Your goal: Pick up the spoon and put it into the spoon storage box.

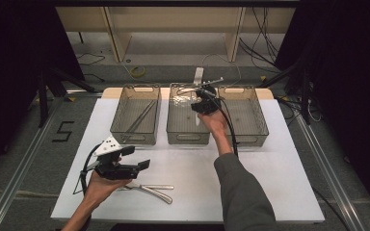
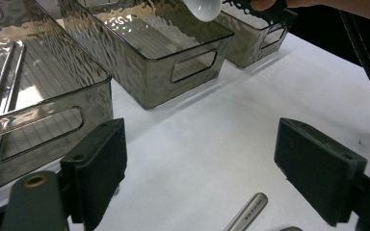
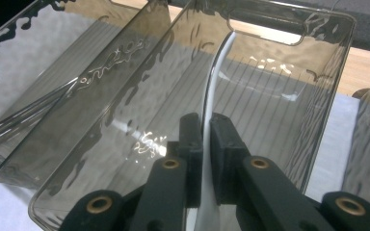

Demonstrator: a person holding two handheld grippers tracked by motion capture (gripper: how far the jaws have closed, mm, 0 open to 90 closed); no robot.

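My right gripper point(image 1: 203, 103) hovers over the middle smoked-plastic bin point(image 1: 188, 139), shut on a white plastic spoon point(image 3: 217, 72). The spoon's thin handle runs up from between the jaws of my right gripper point(image 3: 206, 127), above the ribbed floor of the middle bin point(image 3: 289, 14). Its bowl point(image 2: 203, 7) hangs above that bin in the left gripper view. My left gripper point(image 1: 137, 158) stays near the table's front left, open, with bare white table between its pads point(image 2: 101, 168). Two metal utensils point(image 1: 149, 188) lie on the table just below it; one handle point(image 2: 250, 211) shows between the jaws.
Three bins stand in a row at the back: the left bin point(image 1: 135, 139) holds long metal rods point(image 1: 142, 115), and the right bin point(image 1: 250, 139) stands beside the middle one. The right gripper's cable point(image 1: 229, 130) trails along the forearm.
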